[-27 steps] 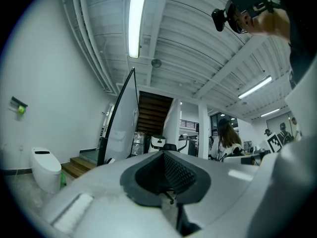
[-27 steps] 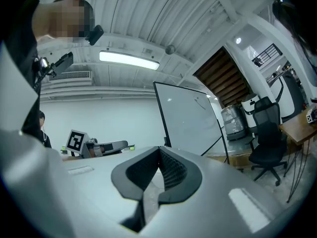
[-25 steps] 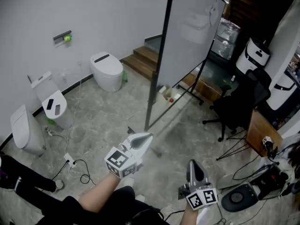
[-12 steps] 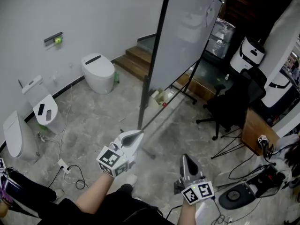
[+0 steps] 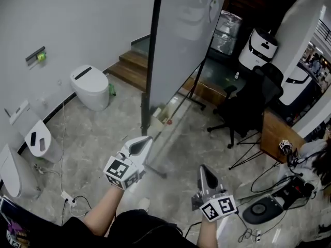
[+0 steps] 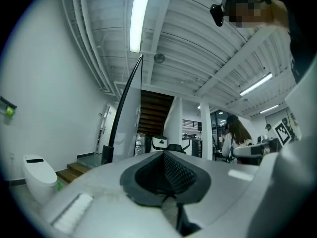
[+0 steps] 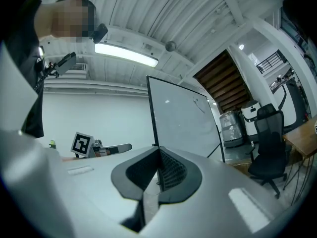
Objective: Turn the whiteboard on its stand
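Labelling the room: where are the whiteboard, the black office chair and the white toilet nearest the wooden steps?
Large white whiteboard in black frame (image 5: 182, 43): head view, board face.
Black swivel office chair (image 5: 242, 113): head view, seat.
White ceramic toilet nearest the steps (image 5: 91, 91): head view, bowl.

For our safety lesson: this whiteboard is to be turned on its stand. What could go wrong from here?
The tall black-framed whiteboard may swing into the black office chair standing near it. Small containers at its foot could be knocked over. Loose cables lying nearby are a trip hazard.
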Demonstrator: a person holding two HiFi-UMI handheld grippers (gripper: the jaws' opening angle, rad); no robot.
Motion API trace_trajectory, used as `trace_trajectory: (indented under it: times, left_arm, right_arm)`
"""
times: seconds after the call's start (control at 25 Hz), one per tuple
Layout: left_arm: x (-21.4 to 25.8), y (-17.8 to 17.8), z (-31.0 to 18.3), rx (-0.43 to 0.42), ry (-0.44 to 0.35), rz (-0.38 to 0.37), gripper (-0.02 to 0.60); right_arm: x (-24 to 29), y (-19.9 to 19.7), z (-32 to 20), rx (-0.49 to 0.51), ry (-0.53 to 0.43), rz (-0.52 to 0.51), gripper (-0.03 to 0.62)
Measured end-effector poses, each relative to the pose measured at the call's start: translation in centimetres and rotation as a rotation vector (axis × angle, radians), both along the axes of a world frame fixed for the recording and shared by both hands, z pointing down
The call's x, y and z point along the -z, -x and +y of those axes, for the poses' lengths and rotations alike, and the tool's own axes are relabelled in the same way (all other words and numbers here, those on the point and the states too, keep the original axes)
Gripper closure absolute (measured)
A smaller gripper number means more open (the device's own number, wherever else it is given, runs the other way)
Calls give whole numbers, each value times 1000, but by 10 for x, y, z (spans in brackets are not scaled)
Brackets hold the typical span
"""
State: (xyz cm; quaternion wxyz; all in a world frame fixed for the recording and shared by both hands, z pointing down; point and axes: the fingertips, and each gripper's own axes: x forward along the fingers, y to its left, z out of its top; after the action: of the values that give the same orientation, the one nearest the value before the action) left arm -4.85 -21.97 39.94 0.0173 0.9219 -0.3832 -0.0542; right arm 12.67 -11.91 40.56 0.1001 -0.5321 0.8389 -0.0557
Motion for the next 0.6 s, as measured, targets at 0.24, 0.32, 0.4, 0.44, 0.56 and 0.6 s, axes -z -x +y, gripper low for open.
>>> trace_trajectory:
  times: [0.24,0.32,0.4,0.44,0.56,0.6]
  left_arm:
    - [3,5,-55,4,-5,-3,578]
    - [1,10,-74,16,-1,1,578]
    - [-9,15,-93,29,3,-8,583]
    - [-15,17,-102,36,6,-14,584]
    - [-17,27,-125,75,16,-18,584]
    - [-15,30,-131,86,13,-24,584]
  right_arm:
    - [-5,19,-58,-28,24,31,585]
    - [-2,31,-81,-17,16,51,585]
    - [2,43,-101,-2,1,62,585]
    - [5,48,-111,4,-7,67,585]
    - [11,63,-137,15,-29,84,585]
    - [14,66,-144,17,-36,83,585]
